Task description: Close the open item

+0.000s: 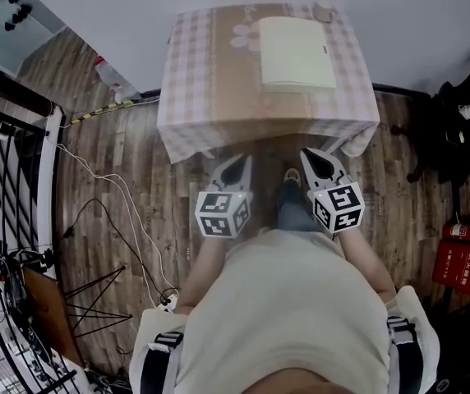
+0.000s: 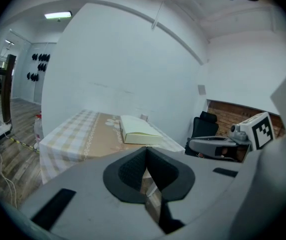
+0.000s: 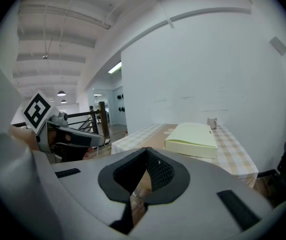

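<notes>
One pale flat case (image 1: 295, 52) lies on the desk (image 1: 194, 80), its lid down flat along the edges that show, so nothing inside it can be seen. One small cup (image 1: 324, 10) stands just beyond the case's far corner; its contents cannot be made out. There are two tools - the left hand-held gripper (image 1: 237, 167) and the right hand-held gripper (image 1: 315, 161) - both clenched, pads together with nothing between them. The case sits well ahead of both, past the desk's near edge, more nearly in line with the right hand-held gripper than the left.
</notes>
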`<action>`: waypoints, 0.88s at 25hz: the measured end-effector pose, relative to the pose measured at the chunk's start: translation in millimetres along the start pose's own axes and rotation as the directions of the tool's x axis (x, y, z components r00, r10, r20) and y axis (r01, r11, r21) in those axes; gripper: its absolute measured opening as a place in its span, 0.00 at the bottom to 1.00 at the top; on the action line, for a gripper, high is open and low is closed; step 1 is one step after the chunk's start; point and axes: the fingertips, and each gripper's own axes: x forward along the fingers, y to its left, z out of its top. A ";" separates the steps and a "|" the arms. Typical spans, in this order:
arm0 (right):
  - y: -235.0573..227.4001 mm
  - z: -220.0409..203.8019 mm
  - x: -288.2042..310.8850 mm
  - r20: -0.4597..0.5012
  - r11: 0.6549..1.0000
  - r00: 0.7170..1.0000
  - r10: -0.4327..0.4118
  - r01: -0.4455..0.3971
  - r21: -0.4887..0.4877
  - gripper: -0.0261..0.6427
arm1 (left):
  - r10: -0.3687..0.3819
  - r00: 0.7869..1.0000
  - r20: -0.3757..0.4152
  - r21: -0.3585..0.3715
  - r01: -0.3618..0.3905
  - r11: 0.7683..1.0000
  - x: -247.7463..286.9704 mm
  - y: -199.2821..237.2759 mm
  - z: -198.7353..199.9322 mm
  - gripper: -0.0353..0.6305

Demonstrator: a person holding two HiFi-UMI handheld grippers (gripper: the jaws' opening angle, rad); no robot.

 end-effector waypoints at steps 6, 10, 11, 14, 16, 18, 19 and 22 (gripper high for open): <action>8.6 4.3 1.6 0.000 0.999 1.000 0.017 -0.017 -0.032 0.04 | 0.006 1.000 0.007 0.000 -0.006 1.000 -5.5 2.5 2.3 0.06; 9.6 10.3 -2.0 0.016 0.999 1.000 0.018 -0.017 -0.037 0.04 | 0.000 1.000 0.009 -0.012 0.000 1.000 -5.2 0.7 2.1 0.06; 9.3 11.3 -3.4 0.021 0.999 1.000 0.017 -0.016 -0.037 0.04 | -0.002 1.000 0.009 -0.015 0.003 1.000 -4.5 -0.4 2.0 0.06; 9.3 12.3 -7.4 0.030 0.999 0.999 0.017 -0.015 -0.042 0.04 | -0.008 1.000 0.013 -0.017 0.008 1.000 -3.8 -3.7 2.2 0.06; 9.4 10.7 -8.9 0.028 0.999 0.999 0.019 -0.018 -0.044 0.04 | -0.010 1.000 0.016 -0.019 0.010 1.000 -4.3 -5.6 2.2 0.06; 9.0 9.5 -9.7 0.026 0.999 0.999 0.021 -0.020 -0.045 0.04 | -0.011 1.000 0.017 -0.020 0.011 1.000 -4.9 -7.2 2.3 0.06; 9.0 10.1 -10.2 0.029 0.999 0.999 0.022 -0.020 -0.045 0.04 | -0.011 1.000 0.018 -0.020 0.011 1.000 -5.3 -7.8 2.5 0.06; 9.2 13.0 -12.4 0.042 0.999 0.999 0.023 -0.021 -0.042 0.04 | -0.010 1.000 0.018 -0.020 0.011 1.000 -6.1 -9.1 2.7 0.06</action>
